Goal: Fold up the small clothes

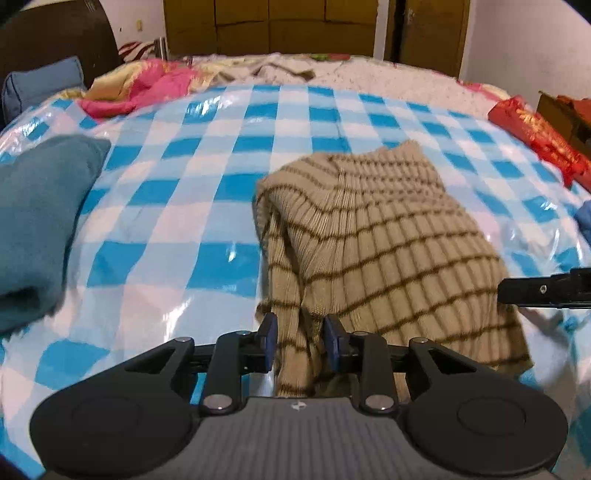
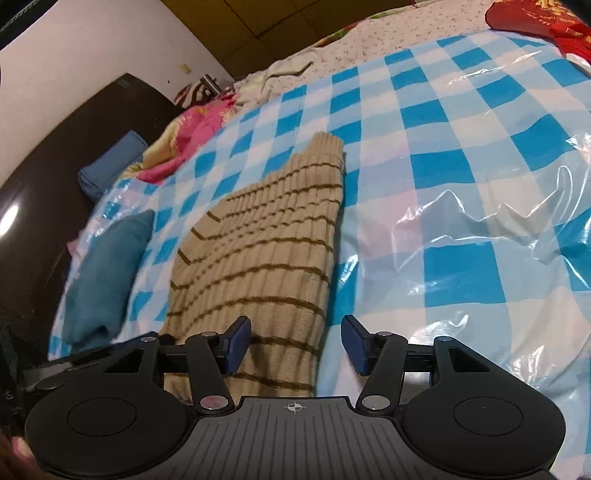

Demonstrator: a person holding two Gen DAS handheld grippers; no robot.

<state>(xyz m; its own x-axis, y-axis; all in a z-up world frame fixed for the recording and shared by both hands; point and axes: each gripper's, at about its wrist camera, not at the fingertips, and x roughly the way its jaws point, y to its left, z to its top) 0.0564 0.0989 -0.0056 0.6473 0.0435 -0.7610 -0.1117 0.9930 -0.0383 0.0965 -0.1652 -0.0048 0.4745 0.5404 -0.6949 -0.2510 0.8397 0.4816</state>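
a bed covered in a glossy blue-and-white checked plastic sheet (image 1: 207,155) fills both views, with wooden wardrobe doors (image 1: 269,22) behind it. your beige ribbed sweater (image 1: 388,236) with thin brown stripes lies on the sheet right of centre, partly folded, one sleeve doubled along its left edge and its hem nearest you. your left gripper (image 1: 300,341) has its blue pads apart, straddling the sleeve strip at the hem without pinching it. your right gripper (image 2: 295,345) is also spread wide, one pad over the sweater's (image 2: 258,251) lower right corner, the other over bare sheet; in the left view only its black tip shows at the right edge. a teal folded garment (image 1: 37,218) sits well apart on the left, cut off by the frame. the sweater's hem is hidden behind both gripper bodies, and motion blur softens its stripes.
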